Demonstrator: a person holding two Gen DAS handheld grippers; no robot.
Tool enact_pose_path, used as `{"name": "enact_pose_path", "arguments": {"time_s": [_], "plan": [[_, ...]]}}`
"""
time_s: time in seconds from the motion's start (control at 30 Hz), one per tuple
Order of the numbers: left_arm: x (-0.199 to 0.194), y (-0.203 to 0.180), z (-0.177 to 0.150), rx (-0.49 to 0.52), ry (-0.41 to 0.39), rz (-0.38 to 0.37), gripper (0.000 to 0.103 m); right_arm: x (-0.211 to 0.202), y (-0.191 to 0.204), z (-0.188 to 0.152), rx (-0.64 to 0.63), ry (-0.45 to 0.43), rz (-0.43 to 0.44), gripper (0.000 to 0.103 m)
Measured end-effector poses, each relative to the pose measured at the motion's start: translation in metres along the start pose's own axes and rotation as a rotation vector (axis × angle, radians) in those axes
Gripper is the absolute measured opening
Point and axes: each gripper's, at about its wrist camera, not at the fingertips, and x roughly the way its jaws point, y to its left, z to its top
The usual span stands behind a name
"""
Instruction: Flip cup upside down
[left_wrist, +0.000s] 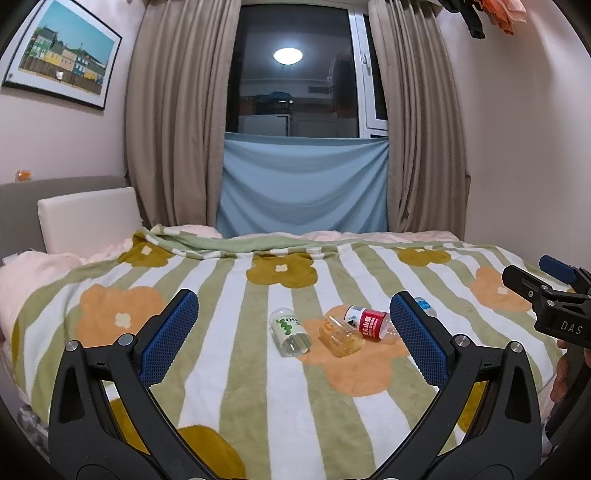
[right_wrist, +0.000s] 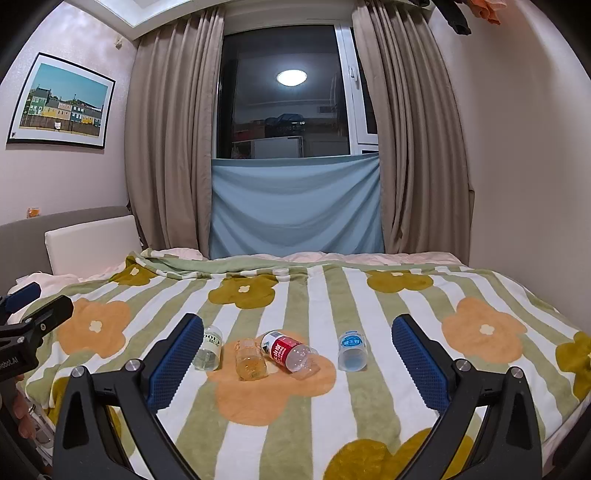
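Bedspread (right_wrist: 280, 424): cups (right_wrist: 352, 350) between right claw (right_wrist: 297, 356) fingers.

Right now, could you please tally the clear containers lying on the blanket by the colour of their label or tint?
Green label: 1, the green-label cup
Amber tint: 1, the amber cup
Red label: 1, the red-label bottle
Blue label: 1, the blue-label cup
Total: 4, all lying on their sides on the blanket.
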Motion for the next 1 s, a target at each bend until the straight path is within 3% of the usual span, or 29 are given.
{"name": "enact_pose_path", "arguments": {"time_s": [1.0], "plan": [[0.0032, -0.0013, -0.0082, -0.013, 0.016, -0.004, 0.103, -0.0011, 0.0006, -0.0026, 0.016, 0.003, -0.012, 0.102]]}}
